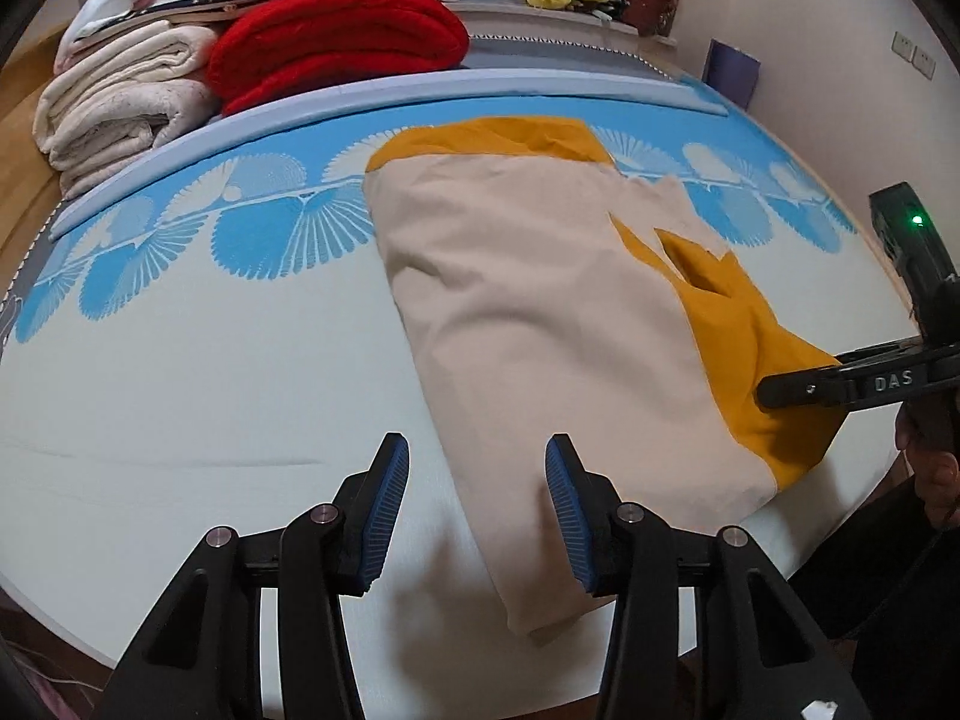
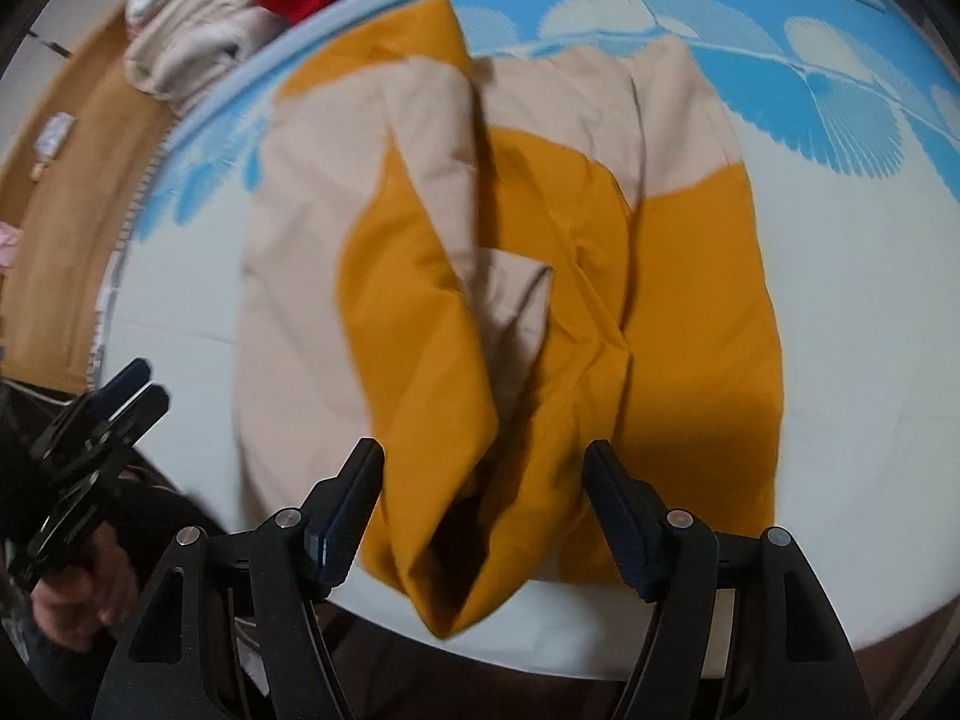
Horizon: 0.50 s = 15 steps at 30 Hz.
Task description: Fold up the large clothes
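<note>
A bed (image 1: 180,360) carries a beige-and-mustard garment (image 1: 540,312) and, seemingly, folded blankets (image 1: 336,42).

The left gripper (image 1: 477,504) points steeply down, its 2 blue-padded fingers (image 1: 384,510) parted with nothing pressed between them. The right gripper (image 2: 483,510) also tilts steeply down, its jaws set wider apart and not clamped on anything. From the left camera, 1 dark finger of the right gripper reaches in from the right edge. A hand (image 2: 78,588) grips the left gripper's handle at the near left of the right camera's view.
</note>
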Available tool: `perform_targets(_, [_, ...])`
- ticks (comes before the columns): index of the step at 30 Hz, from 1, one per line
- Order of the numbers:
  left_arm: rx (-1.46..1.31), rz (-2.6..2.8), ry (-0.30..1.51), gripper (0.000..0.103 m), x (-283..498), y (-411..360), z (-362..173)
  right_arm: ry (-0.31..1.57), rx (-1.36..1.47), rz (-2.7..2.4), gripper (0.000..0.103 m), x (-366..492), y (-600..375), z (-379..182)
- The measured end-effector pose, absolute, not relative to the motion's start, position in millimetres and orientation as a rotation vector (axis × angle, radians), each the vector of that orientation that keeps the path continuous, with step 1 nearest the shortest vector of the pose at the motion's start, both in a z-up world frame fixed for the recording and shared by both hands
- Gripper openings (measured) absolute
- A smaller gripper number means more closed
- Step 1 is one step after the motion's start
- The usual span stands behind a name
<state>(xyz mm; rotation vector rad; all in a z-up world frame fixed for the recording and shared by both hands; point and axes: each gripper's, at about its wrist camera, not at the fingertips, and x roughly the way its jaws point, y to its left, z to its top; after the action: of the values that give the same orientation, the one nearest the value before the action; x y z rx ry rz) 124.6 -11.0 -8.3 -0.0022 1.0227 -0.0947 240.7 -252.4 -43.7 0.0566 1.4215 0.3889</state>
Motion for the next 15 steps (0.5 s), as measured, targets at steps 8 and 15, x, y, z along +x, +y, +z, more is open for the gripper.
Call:
perform_targets(8, [-0.015,-0.074,1.044,0.043,131.4,-8.4,-15.2,1.432,0.002,0.367,0.067,242.8,-247.0,-51.8])
perform_targets(15, [-0.021,-0.071,1.048,0.043,133.6,-10.5,-16.9,1.336,-0.108,0.473,0.014,232.8,-228.6,-31.4])
